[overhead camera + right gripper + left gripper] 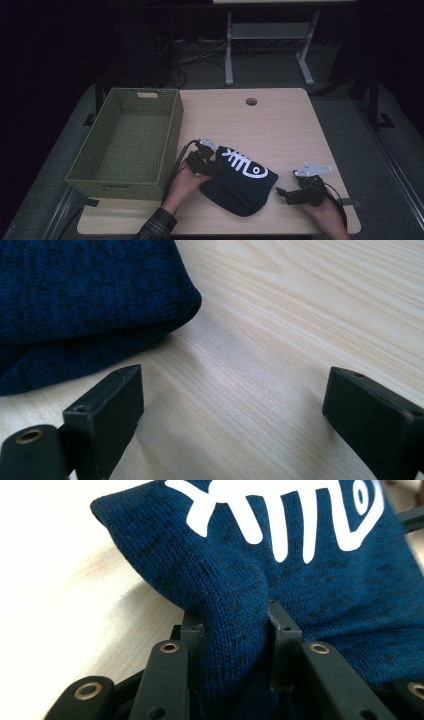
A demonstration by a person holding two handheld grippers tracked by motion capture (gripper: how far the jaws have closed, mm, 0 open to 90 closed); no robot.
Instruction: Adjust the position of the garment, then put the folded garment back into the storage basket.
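Two grippers work a dark blue knit garment (240, 182) lying low and centre on the table (280, 120). The left gripper (235, 630) is clamped on a bunched fold, likely to lift it toward the green basket (125, 142) at left. The right gripper (232, 400) hangs spread apart just beside the cloth, holding nothing.

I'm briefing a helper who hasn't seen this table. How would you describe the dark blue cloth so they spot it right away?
On the light wooden table, look right of the green woven basket, near the front edge. The cloth lies bunched there, the left gripper pinching a fold of it and the right gripper open beside it. It is dark blue knit with a white fish-skeleton print, the one soft thing on the table.
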